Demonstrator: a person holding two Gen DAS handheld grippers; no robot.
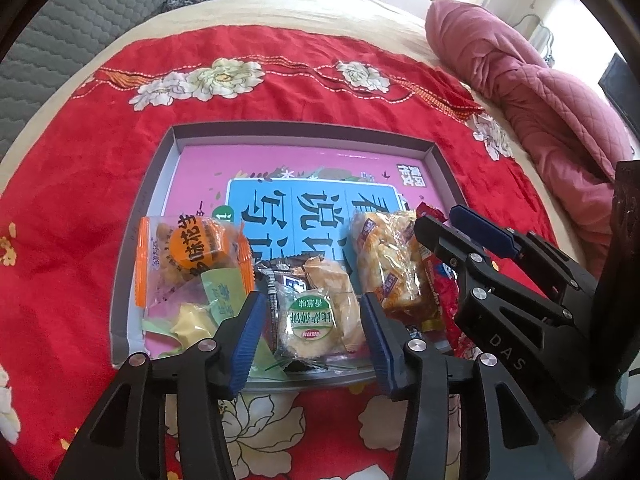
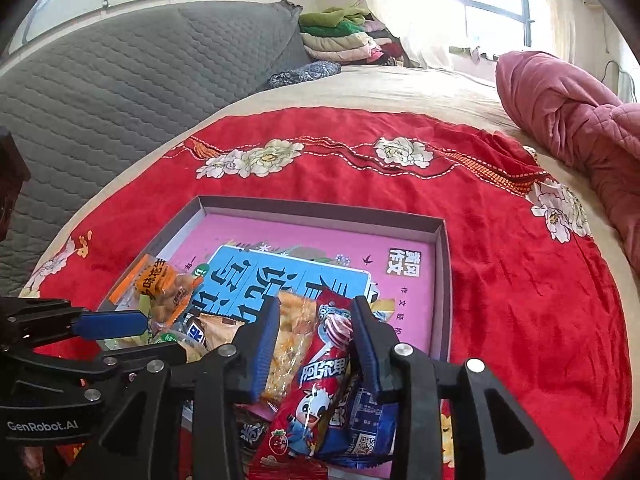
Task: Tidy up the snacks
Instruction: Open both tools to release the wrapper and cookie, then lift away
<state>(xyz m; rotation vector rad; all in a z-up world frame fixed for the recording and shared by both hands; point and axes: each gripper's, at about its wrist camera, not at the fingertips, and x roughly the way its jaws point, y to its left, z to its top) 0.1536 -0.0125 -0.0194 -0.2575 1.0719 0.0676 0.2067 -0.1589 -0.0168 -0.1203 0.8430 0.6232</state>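
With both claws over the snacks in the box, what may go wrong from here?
1. The snacks overlap at the near end of the gray box. The left claw straddles the green-label cracker packet, so closing may also catch its neighbours.
2. The right claw straddles the red lollipop packet; the glossy wrapper may slip.
3. The claws are close together and may collide.

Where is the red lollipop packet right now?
In the right wrist view, the red lollipop packet lies between the open right claw jaws, at the grey tray's near edge, beside a clear cracker packet.
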